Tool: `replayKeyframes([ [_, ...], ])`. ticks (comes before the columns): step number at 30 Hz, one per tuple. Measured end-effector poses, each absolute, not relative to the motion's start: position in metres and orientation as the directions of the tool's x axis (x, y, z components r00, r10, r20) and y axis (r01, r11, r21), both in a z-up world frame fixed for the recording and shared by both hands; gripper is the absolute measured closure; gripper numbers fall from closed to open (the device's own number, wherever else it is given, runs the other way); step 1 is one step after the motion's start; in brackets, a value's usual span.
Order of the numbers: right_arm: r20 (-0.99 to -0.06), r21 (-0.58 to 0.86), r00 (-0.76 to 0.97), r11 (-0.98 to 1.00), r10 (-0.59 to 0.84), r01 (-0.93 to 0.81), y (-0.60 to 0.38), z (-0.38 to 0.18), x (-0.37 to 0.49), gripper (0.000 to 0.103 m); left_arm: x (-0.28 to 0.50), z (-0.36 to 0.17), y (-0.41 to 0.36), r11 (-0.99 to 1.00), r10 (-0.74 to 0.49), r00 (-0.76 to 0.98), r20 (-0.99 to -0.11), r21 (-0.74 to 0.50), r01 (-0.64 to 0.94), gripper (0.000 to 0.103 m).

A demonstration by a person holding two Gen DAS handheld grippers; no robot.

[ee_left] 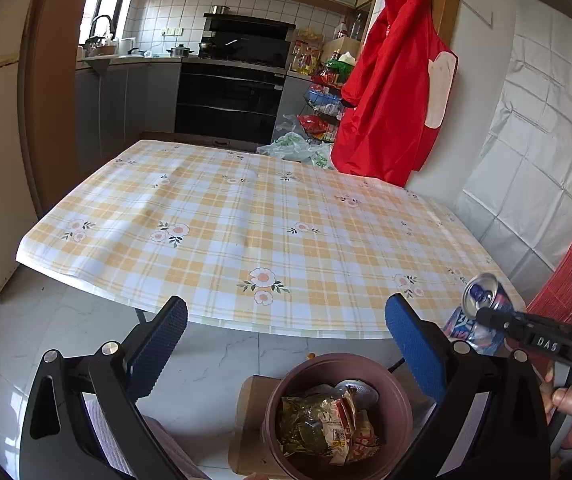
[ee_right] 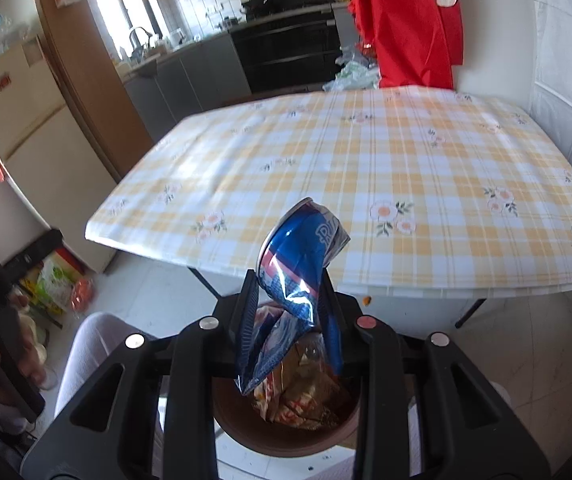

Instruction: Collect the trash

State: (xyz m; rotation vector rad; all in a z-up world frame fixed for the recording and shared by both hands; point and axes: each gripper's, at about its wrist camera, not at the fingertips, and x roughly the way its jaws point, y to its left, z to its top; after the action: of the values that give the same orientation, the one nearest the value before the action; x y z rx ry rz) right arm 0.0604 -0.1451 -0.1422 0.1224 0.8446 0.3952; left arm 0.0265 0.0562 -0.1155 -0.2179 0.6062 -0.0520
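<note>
The right tool (ee_right: 290,312) pinches the crushed can (ee_right: 298,264), light, thin and slippery, across its dented middle above the bin (ee_right: 286,436); the left tool (ee_left: 286,332) is wide open and empty.

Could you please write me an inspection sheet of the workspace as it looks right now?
Surface: table under a yellow checked cloth with flowers; nothing seen lying on it.
Job's things: crushed blue can pinched in the right gripper above the brown bin; the bin sits on the floor at the table's near edge, with wrappers inside.
Clutter: plastic bags on the floor beyond the table; packets on the floor at left.
Grippers: left gripper open and empty, hovering by the bin; right shut on the can.
Cables: nothing seen.
Surroundings: red apron hanging on the wall, oven, fridge.
</note>
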Motion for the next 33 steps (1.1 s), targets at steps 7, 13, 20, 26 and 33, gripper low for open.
replayKeyframes([
  [7,-0.741,0.25,0.549,0.917,0.388,-0.311,-0.135,-0.156,0.062,0.068,0.031,-0.122,0.054,0.976,-0.113,0.812,-0.573,-0.216,-0.017,0.006],
  [13,-0.735,0.242,0.554,0.914,0.391,-0.325,-0.13,-0.154,0.061,0.04,0.031,-0.124,0.051,0.978,-0.114,0.808,-0.578,-0.207,-0.01,0.006],
  [20,-0.722,0.208,0.598,0.934,0.347,-0.292,-0.132,-0.144,0.06,0.007,0.028,-0.12,0.051,0.979,-0.118,0.814,-0.568,-0.204,0.0,0.006],
  [26,-0.714,0.179,0.623,0.944,0.319,-0.278,-0.133,-0.136,0.062,0.006,0.028,-0.114,0.044,0.985,-0.121,0.817,-0.563,-0.172,0.027,0.006],
  [33,-0.667,0.153,0.679,0.948,0.307,-0.278,-0.133,-0.104,0.058,0.006,0.029,-0.093,0.033,0.992,-0.102,0.838,-0.535,-0.113,0.049,0.006],
])
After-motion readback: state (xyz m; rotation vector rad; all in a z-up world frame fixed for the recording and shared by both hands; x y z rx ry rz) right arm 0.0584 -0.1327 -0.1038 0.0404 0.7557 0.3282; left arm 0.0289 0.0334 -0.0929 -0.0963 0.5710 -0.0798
